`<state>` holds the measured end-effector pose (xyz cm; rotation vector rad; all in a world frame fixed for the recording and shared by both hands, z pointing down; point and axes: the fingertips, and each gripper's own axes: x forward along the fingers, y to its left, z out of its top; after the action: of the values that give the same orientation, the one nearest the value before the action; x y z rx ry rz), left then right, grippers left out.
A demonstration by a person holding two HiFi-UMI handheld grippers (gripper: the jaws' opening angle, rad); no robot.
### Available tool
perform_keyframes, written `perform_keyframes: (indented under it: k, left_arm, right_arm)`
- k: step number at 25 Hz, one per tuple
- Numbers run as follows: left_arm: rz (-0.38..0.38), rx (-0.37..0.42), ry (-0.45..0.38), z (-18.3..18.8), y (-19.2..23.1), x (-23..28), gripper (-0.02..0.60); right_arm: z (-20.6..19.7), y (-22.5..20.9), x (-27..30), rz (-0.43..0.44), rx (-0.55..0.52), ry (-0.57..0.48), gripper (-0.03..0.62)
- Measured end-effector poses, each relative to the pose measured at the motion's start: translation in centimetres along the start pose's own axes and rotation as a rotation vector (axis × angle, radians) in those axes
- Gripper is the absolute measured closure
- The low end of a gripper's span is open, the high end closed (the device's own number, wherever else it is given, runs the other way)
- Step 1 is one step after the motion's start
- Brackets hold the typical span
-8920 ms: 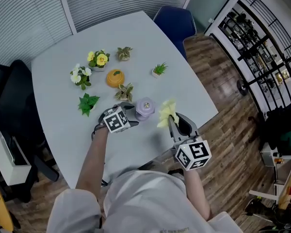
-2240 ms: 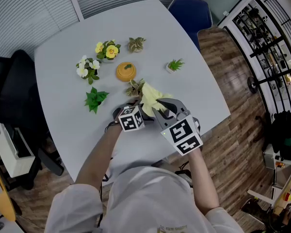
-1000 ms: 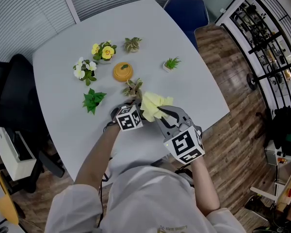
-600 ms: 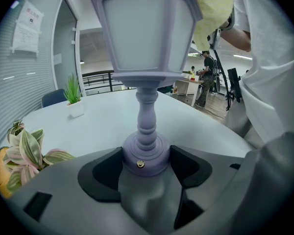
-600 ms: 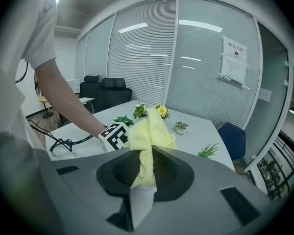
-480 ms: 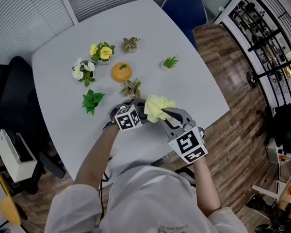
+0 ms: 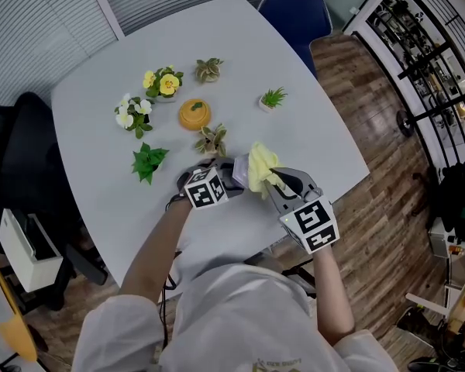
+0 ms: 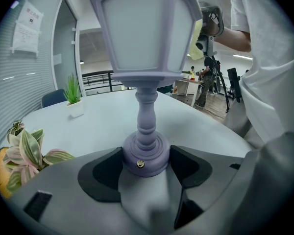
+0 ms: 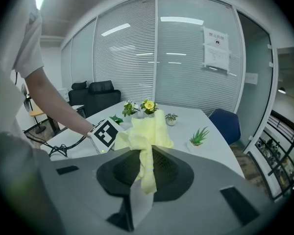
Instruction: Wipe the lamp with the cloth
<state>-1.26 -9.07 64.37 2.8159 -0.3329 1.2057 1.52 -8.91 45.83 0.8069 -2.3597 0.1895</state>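
A small lavender lantern lamp (image 8: pixel 144 58) stands upright on the white table (image 7: pixel 318 130). My left gripper (image 8: pixel 146 168) is shut on its round base, one black pad on each side. In the head view the lamp (image 7: pixel 239 173) is mostly hidden between the two grippers. My right gripper (image 9: pixel 146 173) is shut on a yellow cloth (image 9: pixel 143 136), which bunches up above the jaws. Seen from above, the cloth (image 7: pixel 260 167) lies against the lamp's right side, and the right gripper (image 7: pixel 275 180) sits just right of the left gripper (image 7: pixel 221 178).
Small potted plants (image 7: pixel 159 84) and an orange pumpkin-shaped pot (image 7: pixel 194 115) stand on the table beyond the lamp. A succulent (image 7: pixel 211 139) is close behind it. A blue chair (image 7: pixel 294 10) stands at the far edge, a black chair (image 7: pixel 15 153) on the left.
The right gripper has carried the cloth from the lamp's top and left over to its right side. The left gripper has stayed on the lamp's base.
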Motion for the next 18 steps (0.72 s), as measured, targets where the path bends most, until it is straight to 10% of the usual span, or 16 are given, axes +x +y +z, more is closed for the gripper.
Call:
perform_keyframes:
  k: [18]
  left_arm:
    - [0.005, 0.006, -0.009, 0.1, 0.1, -0.1, 0.269]
  right_arm:
    - [-1.4, -3.3, 2.0, 0.101, 0.348, -0.102, 0.53]
